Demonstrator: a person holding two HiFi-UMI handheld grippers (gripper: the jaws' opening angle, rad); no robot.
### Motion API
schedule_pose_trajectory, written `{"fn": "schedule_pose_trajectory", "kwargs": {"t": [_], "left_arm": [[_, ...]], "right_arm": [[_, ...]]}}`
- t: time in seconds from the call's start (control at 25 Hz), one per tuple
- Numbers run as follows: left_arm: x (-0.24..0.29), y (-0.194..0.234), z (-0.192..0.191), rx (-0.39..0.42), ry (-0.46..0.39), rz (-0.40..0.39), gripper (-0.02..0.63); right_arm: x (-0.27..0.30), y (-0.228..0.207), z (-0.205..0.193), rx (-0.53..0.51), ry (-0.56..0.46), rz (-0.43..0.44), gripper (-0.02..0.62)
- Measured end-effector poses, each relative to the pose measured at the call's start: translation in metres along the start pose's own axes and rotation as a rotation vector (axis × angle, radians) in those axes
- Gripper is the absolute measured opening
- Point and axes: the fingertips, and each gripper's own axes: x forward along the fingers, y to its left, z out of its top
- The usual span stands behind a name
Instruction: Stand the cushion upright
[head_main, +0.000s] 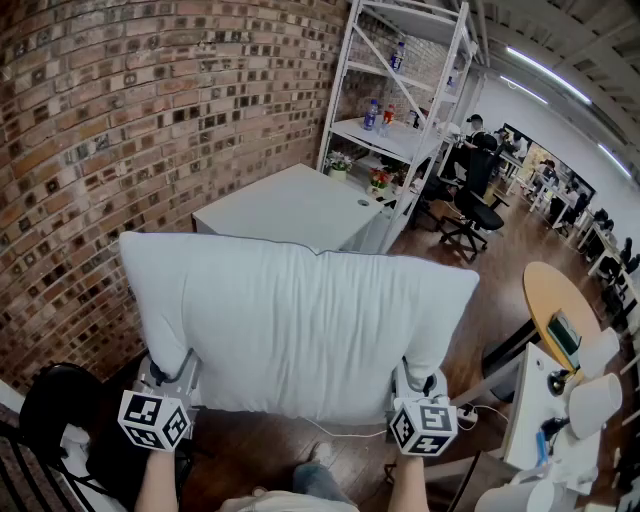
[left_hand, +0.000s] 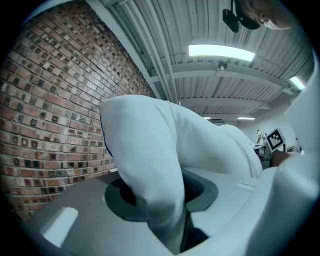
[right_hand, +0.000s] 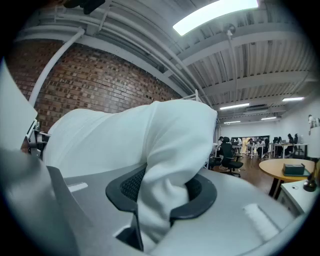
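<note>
Both tongs are clenched on fabric. The left gripper (head_main: 168, 372) has its jaws pinched on a fold of the cushion (head_main: 300, 325), and its own view shows the white cloth bunched between the dark pads of the left gripper (left_hand: 161, 196). The right gripper (head_main: 418, 382) does the same: in its own view a wad of cushion (right_hand: 167, 137) is squeezed into the gap of the right gripper (right_hand: 159, 194). Neither is empty and neither is slack.

From the jaws the cushion (left_hand: 145, 150) runs away from me toward the white table (head_main: 285, 205) and is carried in the air on my side of that table, resting on nothing I can see. Its far edge covers the table's near side in the head view. Its long axis lies crosswise, parallel to the table's near side, with one gripper toward each end of the edge closest to me. Neither hand is nearer, so the hold is even.

That matters for standing it up. As I judge it, the edge I hold should end up as the bottom edge, so both hands must lower and set it down together. If one leads, the cushion will likely twist and flop. I cannot tell how steeply it already leans.

Left of the table is the brick wall (head_main: 120, 130), and past the table is a white shelf rack (head_main: 410, 90).
</note>
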Motion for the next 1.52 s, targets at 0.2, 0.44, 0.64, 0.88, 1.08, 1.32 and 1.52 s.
{"fn": "schedule_pose_trajectory", "kwargs": {"t": [0.2, 0.44, 0.64, 0.88, 1.08, 1.32, 1.52], "left_arm": [[0.031, -0.011, 0.000, 0.008, 0.000, 0.002, 0.149], [0.084, -0.012, 0.007, 0.019, -0.010, 0.039, 0.150], [0.125, -0.016, 0.012, 0.019, -0.008, 0.078, 0.150], [0.171, -0.029, 0.014, 0.012, 0.008, 0.114, 0.150], [0.205, -0.050, 0.016, 0.016, 0.010, 0.129, 0.150], [0.235, -0.073, 0.015, 0.014, 0.020, 0.146, 0.150], [0.249, -0.083, 0.011, 0.014, 0.041, 0.152, 0.150]], "right_arm": [[0.025, -0.023, -0.002, 0.009, -0.008, 0.007, 0.130], [0.090, -0.049, 0.003, 0.020, -0.027, 0.049, 0.130], [0.139, -0.071, 0.011, 0.019, -0.034, 0.085, 0.130], [0.189, -0.103, 0.015, 0.016, -0.027, 0.120, 0.130], [0.217, -0.137, 0.018, 0.018, -0.032, 0.141, 0.130], [0.243, -0.170, 0.017, 0.017, -0.028, 0.162, 0.130], [0.255, -0.185, 0.010, 0.029, -0.015, 0.165, 0.130]]}}
